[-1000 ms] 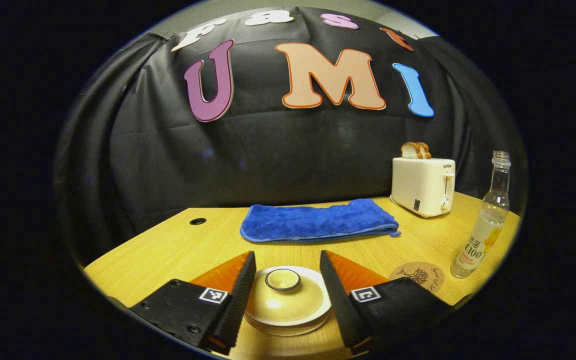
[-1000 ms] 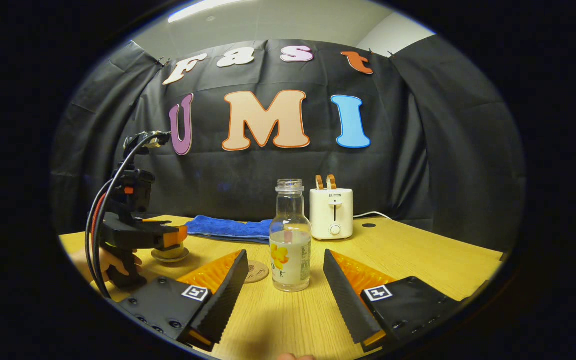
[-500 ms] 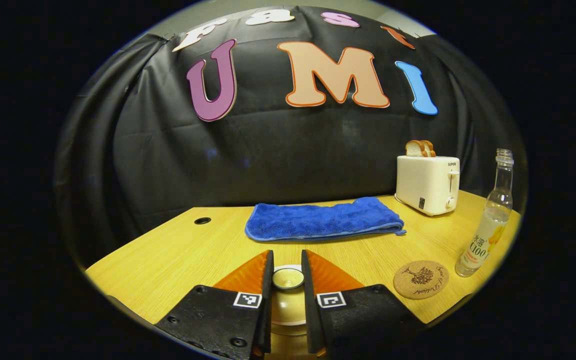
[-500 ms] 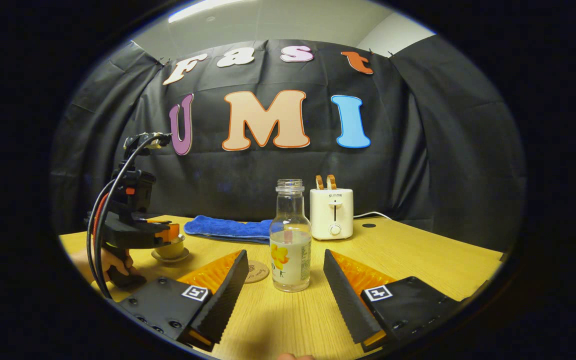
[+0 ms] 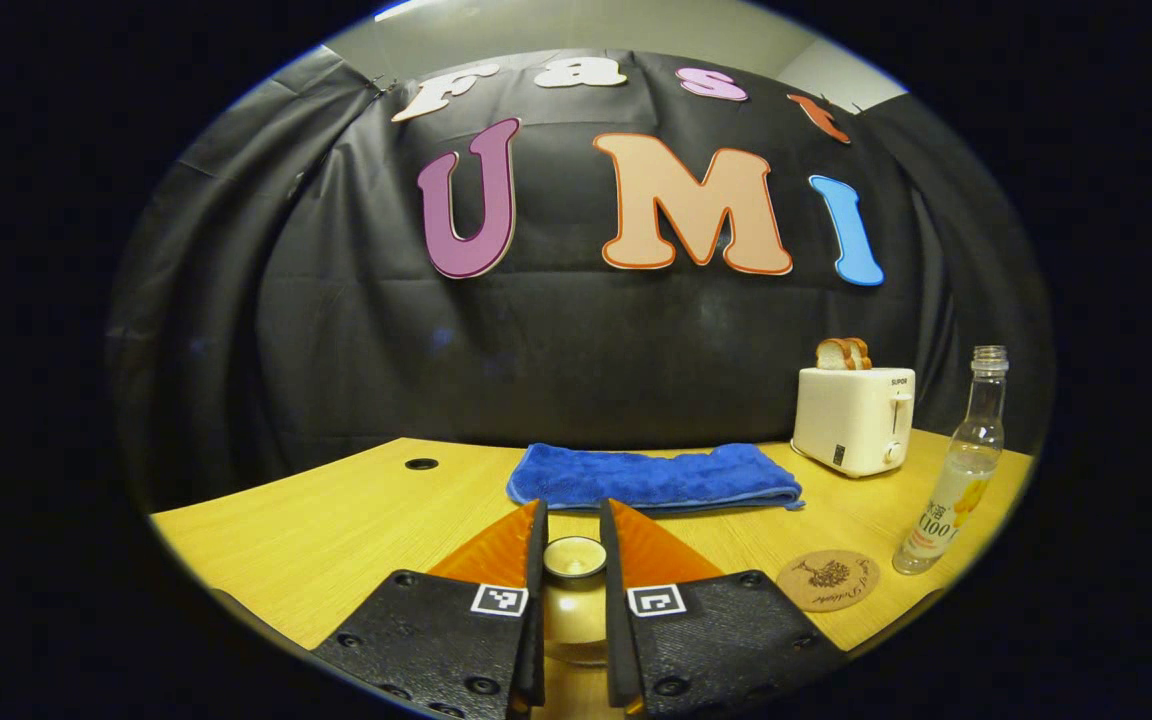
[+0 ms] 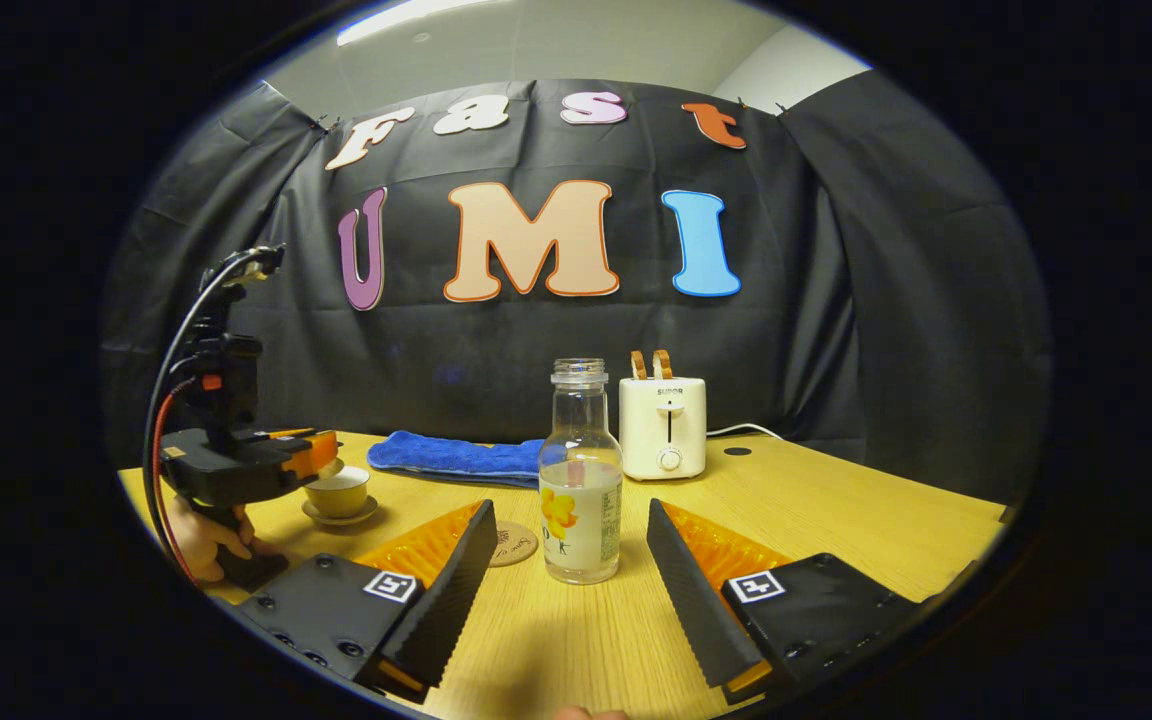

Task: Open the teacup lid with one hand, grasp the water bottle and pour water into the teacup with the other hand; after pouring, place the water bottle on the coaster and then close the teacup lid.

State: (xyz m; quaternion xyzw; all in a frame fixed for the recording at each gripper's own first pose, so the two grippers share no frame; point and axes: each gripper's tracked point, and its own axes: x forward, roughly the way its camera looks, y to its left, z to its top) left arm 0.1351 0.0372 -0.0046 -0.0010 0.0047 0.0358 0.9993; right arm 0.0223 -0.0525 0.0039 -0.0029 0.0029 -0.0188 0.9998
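In the left gripper view, my left gripper (image 5: pixel 572 530) is shut on the round knob of the pale teacup lid (image 5: pixel 574 610), which hangs above the table. The right gripper view shows that left gripper (image 6: pixel 321 455) holding the lid just above and left of the uncovered teacup (image 6: pixel 338 490) on its saucer (image 6: pixel 339 517). The clear water bottle (image 6: pixel 581 480), uncapped and part full, stands upright in front of my open right gripper (image 6: pixel 568 530), in line with the gap between its fingers and untouched. A round cork coaster (image 6: pixel 514 543) lies just left of the bottle (image 5: pixel 956 470).
A folded blue towel (image 5: pixel 651 478) lies at the back middle of the wooden table (image 5: pixel 336 520). A white toaster (image 5: pixel 854 418) with bread slices stands at the back right. A hand (image 6: pixel 201 535) holds the left gripper's grip near the table's left edge.
My left gripper closed on the lid's knob and lifted the lid up and off the cup. The right gripper and the bottle have not moved.
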